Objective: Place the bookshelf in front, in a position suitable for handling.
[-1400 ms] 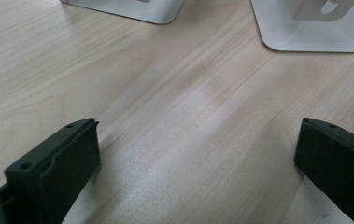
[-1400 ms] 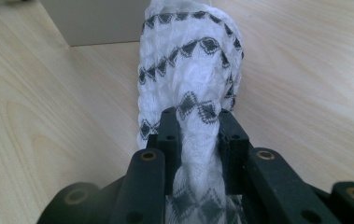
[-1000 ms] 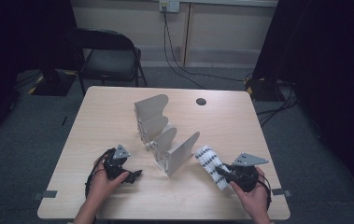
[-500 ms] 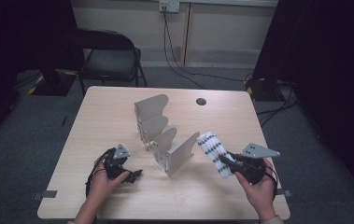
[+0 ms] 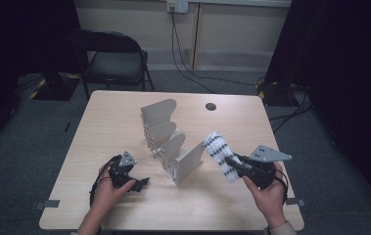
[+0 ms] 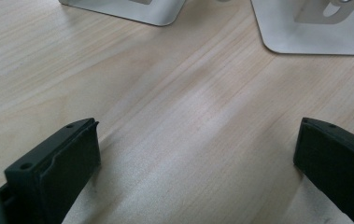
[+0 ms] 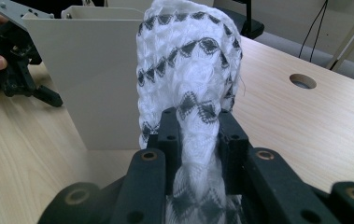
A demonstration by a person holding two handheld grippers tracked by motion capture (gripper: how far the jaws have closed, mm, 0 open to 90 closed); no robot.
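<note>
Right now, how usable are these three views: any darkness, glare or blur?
High view: dim, dark room edges, yet table and rack read clearly. Left gripper view: soft sheen on the wood, near jaws slightly blurred. Right gripper view: cloth sharp and bright, its jaws dark in the foreground, background soft.

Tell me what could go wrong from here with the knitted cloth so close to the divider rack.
1. The right hand-held gripper pinches only a narrow fold of the white knitted cloth; the bunched upper part stands loose and could snag or slip.
2. The cloth hangs beside the outer panel of the beige divider rack; a sideways push might shift or tip it, since nothing holds it.
3. The left hand-held gripper rests open on the table, apart from the rack, so it cannot steady it.
</note>
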